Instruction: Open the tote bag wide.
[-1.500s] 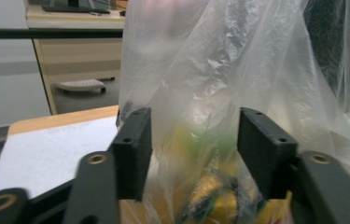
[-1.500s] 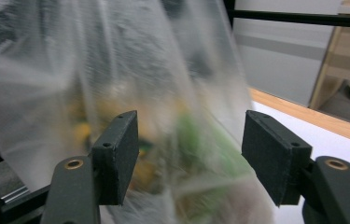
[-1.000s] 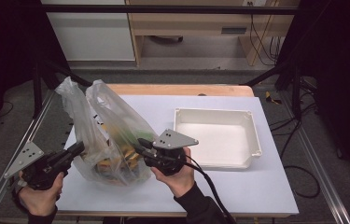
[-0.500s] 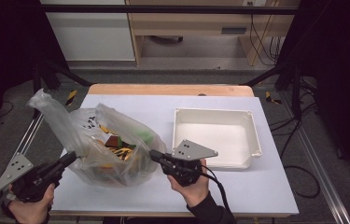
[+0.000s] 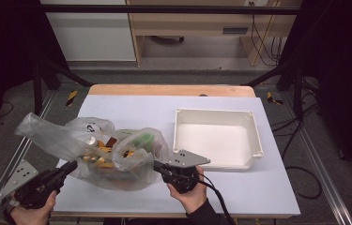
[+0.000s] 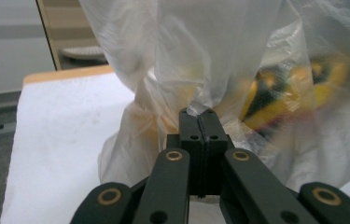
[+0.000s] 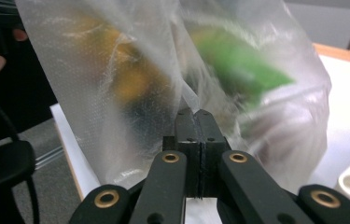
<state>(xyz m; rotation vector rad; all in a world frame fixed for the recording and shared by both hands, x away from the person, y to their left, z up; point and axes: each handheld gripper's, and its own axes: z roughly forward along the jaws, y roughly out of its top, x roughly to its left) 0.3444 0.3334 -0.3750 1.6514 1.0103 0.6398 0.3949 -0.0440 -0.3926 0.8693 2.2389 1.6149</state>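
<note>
pinching plastic bag (image 5: 103, 154) between both grippers' jaws

A white tray (image 5: 256, 136) sits on the right half of the white table (image 5: 131, 110), its inside bare; a wooden strip (image 5: 164, 90) runs along the table's far edge; beyond it stand a white cabinet (image 5: 89, 33) and a wooden shelf (image 5: 187, 23); cables (image 5: 300, 168) trail on the floor at the right.

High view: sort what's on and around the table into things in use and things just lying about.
In use:
- plastic bag of small items, lying on the table
- left gripper, shut on the bag
- right gripper, shut on the bag

Lying about:
- white tray, beside the bag, nothing visible in it
- cables on the floor
</note>
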